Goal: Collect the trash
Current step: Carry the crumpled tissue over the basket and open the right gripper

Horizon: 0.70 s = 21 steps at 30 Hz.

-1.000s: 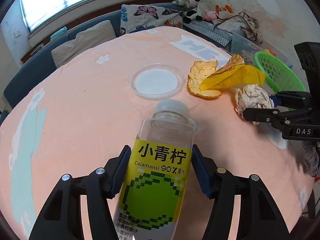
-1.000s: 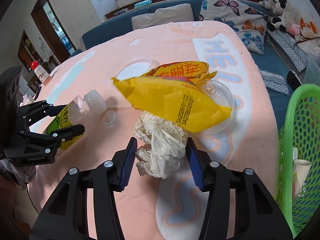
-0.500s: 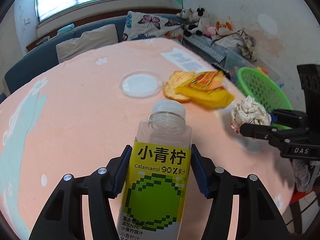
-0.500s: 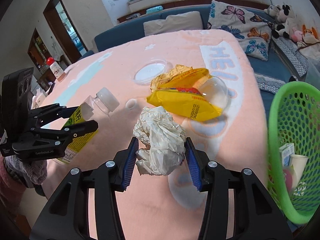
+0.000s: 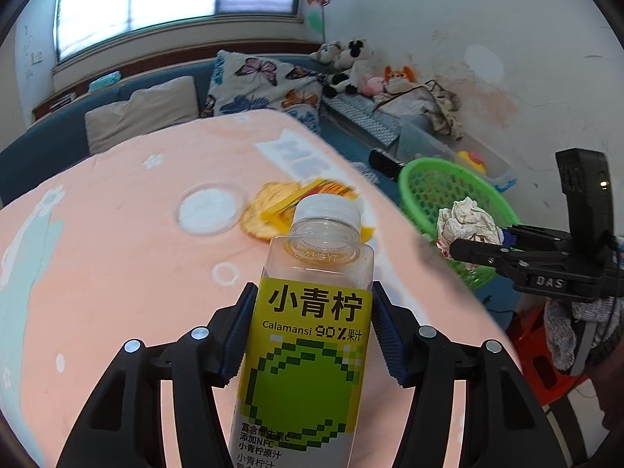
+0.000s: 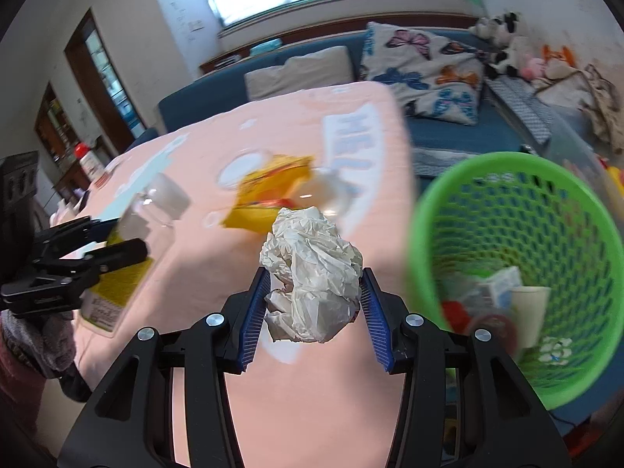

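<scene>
My left gripper is shut on a clear plastic bottle with a yellow-green label and white cap, lifted above the peach tablecloth. My right gripper is shut on a crumpled ball of white paper, also held in the air. In the left wrist view the paper ball hangs in front of the green basket. In the right wrist view the green basket stands to the right, off the table edge, with a carton and a cup inside. The bottle shows at the left there.
On the table lie an orange peel, a yellow snack wrapper, a round clear lid and a small white ring. A blue sofa with cushions and stuffed toys lies beyond. A red stool stands below the right hand.
Both grippers rose and swung toward the green basket, carrying the bottle and the paper ball. The paper ball left the tablecloth and the basket now fills more of the right wrist view.
</scene>
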Tool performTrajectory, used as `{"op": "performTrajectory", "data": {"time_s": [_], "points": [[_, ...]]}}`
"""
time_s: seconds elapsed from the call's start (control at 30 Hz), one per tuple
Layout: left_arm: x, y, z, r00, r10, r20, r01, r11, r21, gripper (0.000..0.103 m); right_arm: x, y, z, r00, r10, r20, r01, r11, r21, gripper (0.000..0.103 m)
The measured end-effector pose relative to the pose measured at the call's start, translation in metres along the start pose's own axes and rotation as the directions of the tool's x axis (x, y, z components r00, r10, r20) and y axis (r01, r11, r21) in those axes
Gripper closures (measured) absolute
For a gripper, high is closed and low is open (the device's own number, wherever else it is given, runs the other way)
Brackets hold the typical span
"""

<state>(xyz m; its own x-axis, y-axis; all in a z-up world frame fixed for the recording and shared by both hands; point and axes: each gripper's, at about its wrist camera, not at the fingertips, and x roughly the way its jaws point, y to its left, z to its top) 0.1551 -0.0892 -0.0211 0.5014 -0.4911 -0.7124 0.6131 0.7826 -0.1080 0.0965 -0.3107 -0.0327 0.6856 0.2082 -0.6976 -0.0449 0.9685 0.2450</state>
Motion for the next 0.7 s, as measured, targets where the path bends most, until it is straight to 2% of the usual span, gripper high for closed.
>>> {"op": "performTrajectory", "data": {"time_s": [0.37,0.7], "points": [[0.012,-0.048,0.03,0.998,-0.059,0.027,0.057,0.997,0.054,0.048,-0.031,-0.081,-0.002,0.988,-0.151,0.028,0.148,0.984,0.097,0.055],[0.029,-0.094,0.053,0.994,-0.108,0.027,0.104,0.989,0.1,0.048,-0.035,-0.124,-0.013,0.981,-0.192,0.006,0.189,0.967,0.172,0.048]]}}
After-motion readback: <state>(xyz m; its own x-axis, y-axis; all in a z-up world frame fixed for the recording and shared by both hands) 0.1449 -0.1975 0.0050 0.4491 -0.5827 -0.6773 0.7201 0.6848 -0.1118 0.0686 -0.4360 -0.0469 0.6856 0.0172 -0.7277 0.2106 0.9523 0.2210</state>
